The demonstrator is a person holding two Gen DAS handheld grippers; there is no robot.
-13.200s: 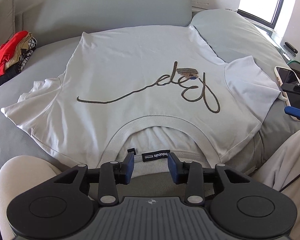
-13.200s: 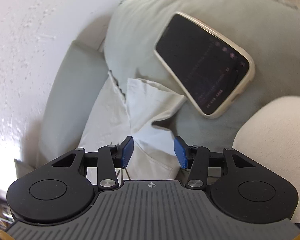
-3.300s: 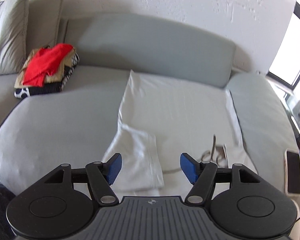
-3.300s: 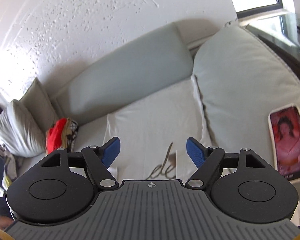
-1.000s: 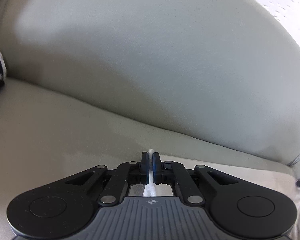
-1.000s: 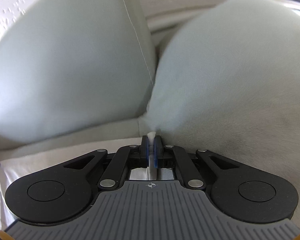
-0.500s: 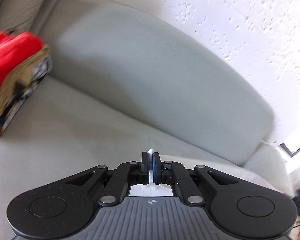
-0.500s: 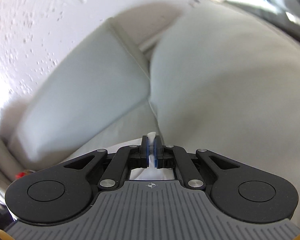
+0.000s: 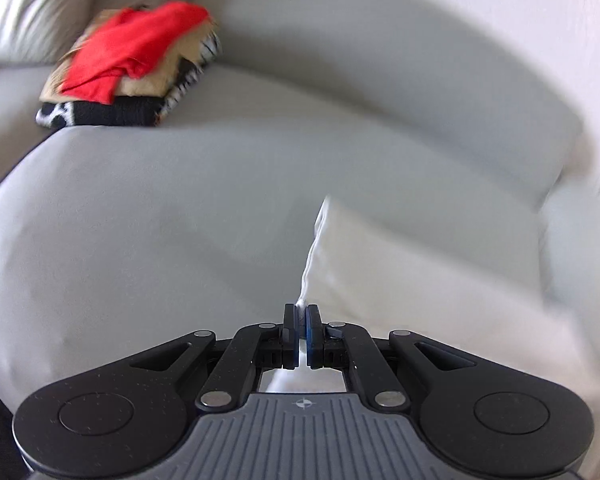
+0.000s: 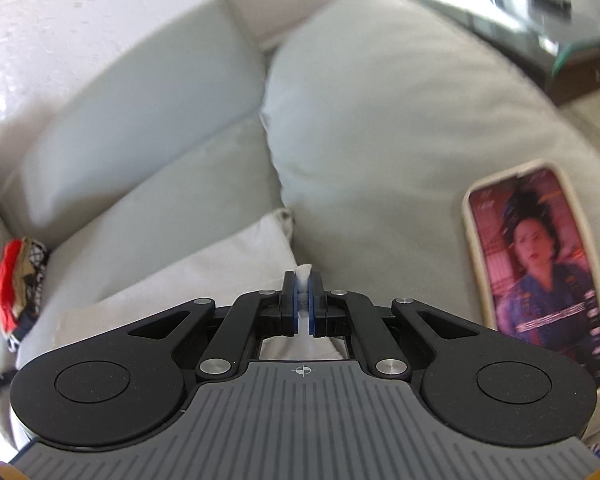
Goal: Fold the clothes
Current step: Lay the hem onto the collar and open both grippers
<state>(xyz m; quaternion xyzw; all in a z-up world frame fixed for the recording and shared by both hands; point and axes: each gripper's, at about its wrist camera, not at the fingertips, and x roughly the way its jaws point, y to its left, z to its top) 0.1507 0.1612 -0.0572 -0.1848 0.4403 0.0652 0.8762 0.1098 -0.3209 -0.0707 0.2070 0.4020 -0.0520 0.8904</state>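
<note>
A white T-shirt lies partly folded on the grey sofa seat, its far edge lifted. In the left wrist view my left gripper is shut on the shirt's left edge, with a sliver of white cloth pinched between the blue pads. In the right wrist view the same white T-shirt spreads to the left, and my right gripper is shut on its right edge, a tuft of cloth sticking out above the pads. The view is blurred by motion.
A stack of folded clothes with a red garment on top sits at the sofa's back left, also seen as the stack of clothes. A phone with a lit screen lies on the right sofa arm. The backrest runs behind.
Both grippers have pulled back from the backrest toward the front, carrying the shirt's far edge with them. The clothes stack and the phone have come into view.
</note>
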